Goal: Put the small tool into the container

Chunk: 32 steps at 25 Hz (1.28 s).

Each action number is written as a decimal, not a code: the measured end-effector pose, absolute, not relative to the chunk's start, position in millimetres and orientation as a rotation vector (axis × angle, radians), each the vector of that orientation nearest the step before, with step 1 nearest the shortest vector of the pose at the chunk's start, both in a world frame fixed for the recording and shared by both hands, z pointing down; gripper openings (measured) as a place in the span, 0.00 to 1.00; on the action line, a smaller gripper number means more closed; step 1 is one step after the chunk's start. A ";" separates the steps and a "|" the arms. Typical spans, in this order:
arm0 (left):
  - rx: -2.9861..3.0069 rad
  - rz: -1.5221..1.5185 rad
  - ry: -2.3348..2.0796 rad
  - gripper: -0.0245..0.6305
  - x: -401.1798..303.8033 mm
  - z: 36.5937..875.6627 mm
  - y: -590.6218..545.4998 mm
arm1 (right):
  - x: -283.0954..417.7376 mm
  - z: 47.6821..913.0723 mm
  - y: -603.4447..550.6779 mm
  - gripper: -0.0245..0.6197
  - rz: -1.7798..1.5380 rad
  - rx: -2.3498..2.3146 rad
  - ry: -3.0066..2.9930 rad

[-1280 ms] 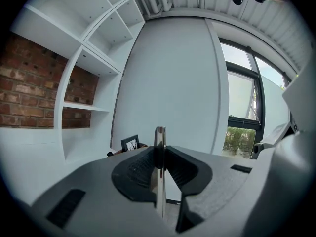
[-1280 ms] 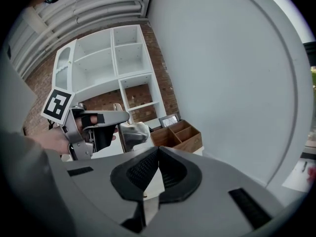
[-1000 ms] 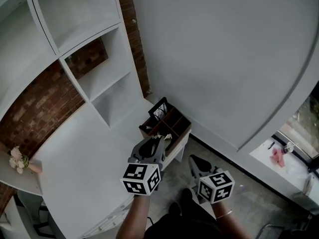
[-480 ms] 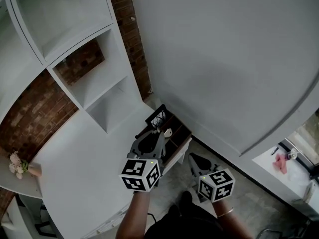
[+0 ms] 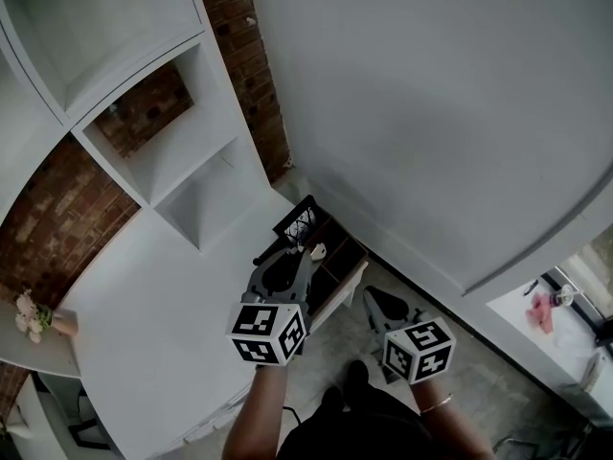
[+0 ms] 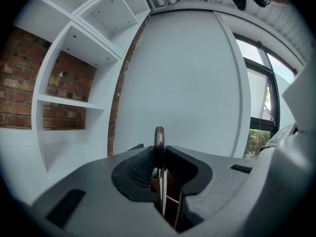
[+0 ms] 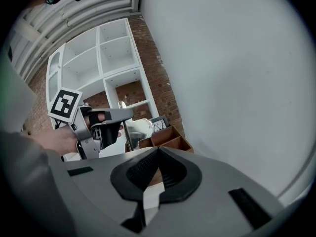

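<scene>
Partly done: held small tool [image 6: 159,142] clenched in fingers of left gripper [image 5: 299,257] just above container [image 5: 337,254] at worktop [image 5: 153,324] edge; had yet to release it inside. Held fingers of right gripper [image 7: 157,154] pressed together, empty.

The small tool [image 6: 159,147], a thin, shiny metal piece, is seen edge-on and upright, clamped between the jaws of the left gripper [image 5: 303,257] and held just above the container [image 5: 337,253]. The container, a brown wooden box divided into open compartments, is set at the tabletop [image 5: 172,324] edge, close to the grey wall [image 5: 431,113].
</scene>
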<state>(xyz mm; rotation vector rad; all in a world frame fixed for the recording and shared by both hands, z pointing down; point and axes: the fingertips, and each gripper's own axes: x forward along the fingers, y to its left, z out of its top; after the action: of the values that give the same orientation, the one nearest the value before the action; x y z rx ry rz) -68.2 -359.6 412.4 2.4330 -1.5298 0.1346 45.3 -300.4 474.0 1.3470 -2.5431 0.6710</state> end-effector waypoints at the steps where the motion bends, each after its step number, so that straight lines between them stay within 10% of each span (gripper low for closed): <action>1: 2.427 0.138 -1.532 0.15 -68.3 415.5 -359.1 | 45.9 474.1 -301.1 0.05 0.671 1.345 -2.544; 32: 2.293 0.251 -1.496 0.15 -77.0 487.7 -340.3 | 41.9 476.8 -297.7 0.05 0.673 1.338 -2.536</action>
<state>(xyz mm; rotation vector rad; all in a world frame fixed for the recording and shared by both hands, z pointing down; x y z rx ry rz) -77.0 -340.3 487.7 2.2926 -1.4959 0.2513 41.9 -297.7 476.8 1.3376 -2.5358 0.6732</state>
